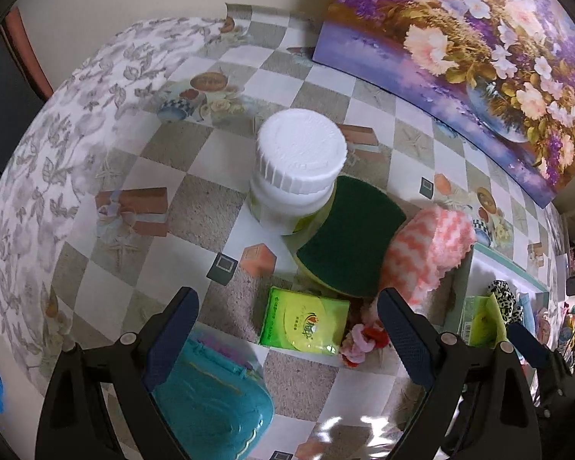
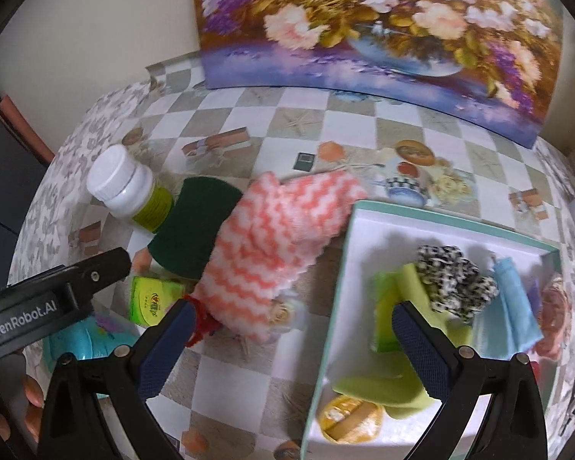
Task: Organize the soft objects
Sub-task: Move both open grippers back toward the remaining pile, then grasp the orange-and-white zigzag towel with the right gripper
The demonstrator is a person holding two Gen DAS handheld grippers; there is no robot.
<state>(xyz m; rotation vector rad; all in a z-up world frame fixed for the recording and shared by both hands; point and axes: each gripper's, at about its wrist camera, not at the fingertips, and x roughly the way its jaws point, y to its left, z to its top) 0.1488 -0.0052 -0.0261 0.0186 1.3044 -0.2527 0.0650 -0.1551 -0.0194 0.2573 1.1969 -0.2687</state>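
The left gripper (image 1: 287, 329) hovered over the worktop (image 1: 180, 153) with its fingers (image 1: 172, 337) spread wide and holding nothing. Under its left finger lay a teal pouch (image 1: 214, 402). Between the fingers sat a green tissue pack (image 1: 304, 322), and just inside the right finger a small pink and red hair tie (image 1: 358, 343) touched the pack's edge. Beyond the fingertips a green scouring sponge (image 1: 350, 235) lay against a white-capped bottle (image 1: 299, 165), with a pink zigzag cloth (image 1: 425, 245) beside the sponge, ahead of the right finger.

The right gripper (image 2: 291, 339) was likewise spread and empty. Its right finger (image 2: 421, 349) hung over the white box (image 2: 368, 226), its left finger over the open worktop outside the box wall. In the box, nearest the camera, lay a round yellow item (image 2: 349, 419), then yellow-green cloths (image 2: 391, 383) under the right finger, a black-and-white spotted scrunchie (image 2: 456, 283) just past its tip, and a light blue cloth (image 2: 510, 306) to its right. The pink zigzag cloth lay ahead, between the fingers, touching the box's far left corner. At the rear a floral painting (image 2: 383, 27) leaned against the wall.
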